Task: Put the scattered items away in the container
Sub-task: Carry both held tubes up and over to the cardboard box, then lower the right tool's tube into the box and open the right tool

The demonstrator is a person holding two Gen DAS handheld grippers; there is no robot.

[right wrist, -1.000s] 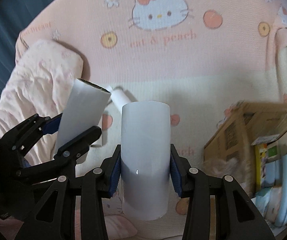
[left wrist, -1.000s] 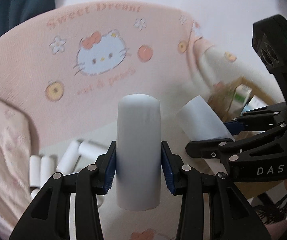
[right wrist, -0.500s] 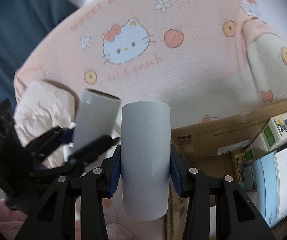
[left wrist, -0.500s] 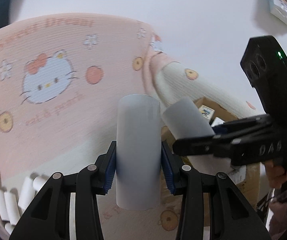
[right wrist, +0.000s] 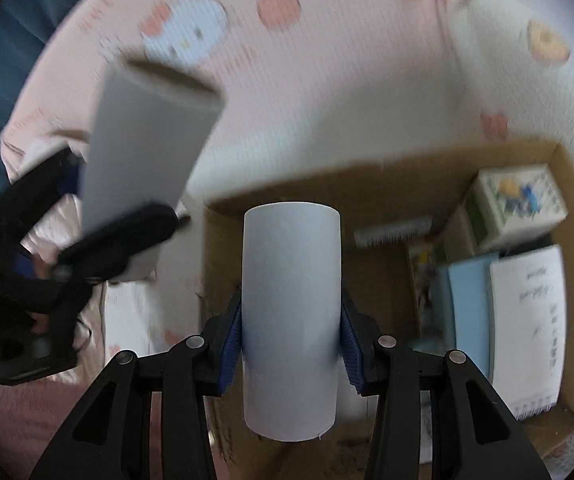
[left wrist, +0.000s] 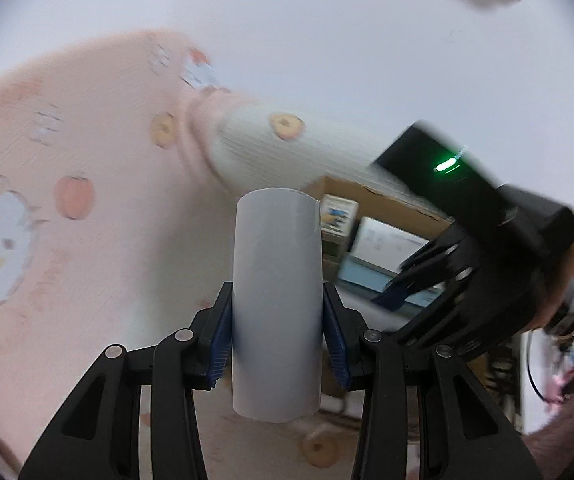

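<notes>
My left gripper (left wrist: 277,336) is shut on a white paper roll (left wrist: 277,304), held upright. My right gripper (right wrist: 291,334) is shut on a second white roll (right wrist: 292,312) and holds it above the near edge of an open cardboard box (right wrist: 367,184). The box (left wrist: 367,190) also shows in the left wrist view, behind my left roll and to the right. The left gripper with its roll (right wrist: 143,140) appears blurred at the left of the right wrist view. The right gripper body (left wrist: 467,280) is at the right of the left wrist view.
The box holds small cartons (right wrist: 515,204), a blue book (right wrist: 469,312) and a white notebook (right wrist: 527,328). A pink Hello Kitty blanket (right wrist: 287,60) covers the bed around it. A white wall (left wrist: 327,40) rises behind.
Both grippers have swung right with their rolls toward the cardboard box. The box now fills more of the right wrist view. The loose rolls on the bed have left the left wrist view.
</notes>
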